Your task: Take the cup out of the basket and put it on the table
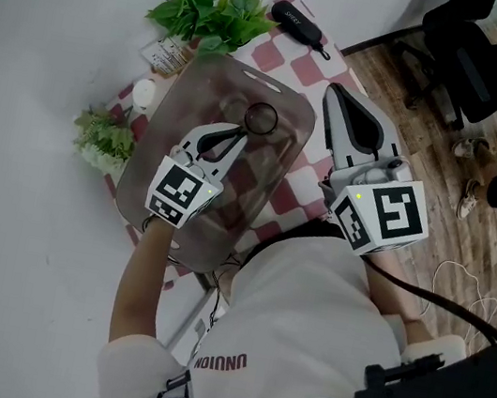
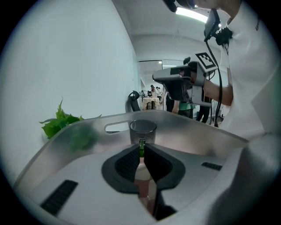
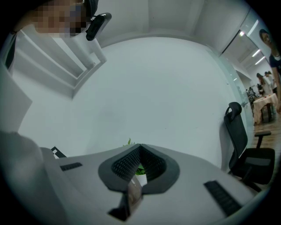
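A clear, dark-tinted cup (image 1: 261, 117) is upright over the far half of the translucent grey basket (image 1: 166, 136), which lies on the red-and-white checked table (image 1: 308, 67). My left gripper (image 1: 244, 132) reaches in from the near side, and its jaws are shut on the cup's near wall. In the left gripper view the cup (image 2: 142, 128) stands just beyond the left gripper (image 2: 142, 145), with the basket wall (image 2: 197, 132) curving behind it. My right gripper (image 1: 337, 92) hovers level to the right of the basket, shut and holding nothing. In its own view the right gripper (image 3: 139, 147) faces a bare white wall.
A leafy plant (image 1: 216, 6) and a black case (image 1: 298, 23) sit at the table's far end. A smaller plant (image 1: 103, 134) and a white jar (image 1: 144, 91) stand left of the basket. An office chair (image 1: 465, 50) stands on the wooden floor at right.
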Demonstrator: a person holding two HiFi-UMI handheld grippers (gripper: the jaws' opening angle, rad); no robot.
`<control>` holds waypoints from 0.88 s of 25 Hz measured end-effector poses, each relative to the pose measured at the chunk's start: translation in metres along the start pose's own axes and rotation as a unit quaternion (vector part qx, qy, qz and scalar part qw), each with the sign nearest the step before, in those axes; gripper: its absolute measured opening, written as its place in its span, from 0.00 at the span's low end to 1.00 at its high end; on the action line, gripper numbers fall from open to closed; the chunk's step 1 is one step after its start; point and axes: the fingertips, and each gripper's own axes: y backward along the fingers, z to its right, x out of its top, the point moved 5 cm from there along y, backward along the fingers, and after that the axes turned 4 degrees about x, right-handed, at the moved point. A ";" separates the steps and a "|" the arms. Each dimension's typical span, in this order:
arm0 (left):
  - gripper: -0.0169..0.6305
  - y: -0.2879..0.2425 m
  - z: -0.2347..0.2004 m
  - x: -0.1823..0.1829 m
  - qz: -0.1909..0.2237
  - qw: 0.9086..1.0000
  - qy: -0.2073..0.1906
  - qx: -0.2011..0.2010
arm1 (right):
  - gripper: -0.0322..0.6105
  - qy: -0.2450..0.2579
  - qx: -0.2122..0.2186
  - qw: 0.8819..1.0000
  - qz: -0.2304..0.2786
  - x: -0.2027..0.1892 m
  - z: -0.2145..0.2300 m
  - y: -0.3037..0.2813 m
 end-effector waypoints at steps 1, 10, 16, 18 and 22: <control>0.09 0.001 0.000 0.001 0.002 1.000 0.002 0.003 | 0.08 0.000 0.000 1.000 0.000 0.000 0.000 0.000; 0.09 0.015 -0.004 0.010 0.016 0.999 0.024 0.040 | 0.08 -0.001 0.000 1.000 0.003 0.001 0.002 0.001; 0.09 0.020 -0.006 0.018 0.026 0.998 0.033 0.054 | 0.08 0.000 -0.003 1.000 0.003 0.001 0.002 0.001; 0.09 0.022 -0.005 0.021 0.031 0.997 0.038 0.059 | 0.08 0.000 -0.004 1.000 0.003 0.001 0.002 0.002; 0.09 0.028 -0.006 0.032 0.044 0.995 0.045 0.071 | 0.08 -0.001 -0.008 1.000 0.004 0.002 0.004 0.002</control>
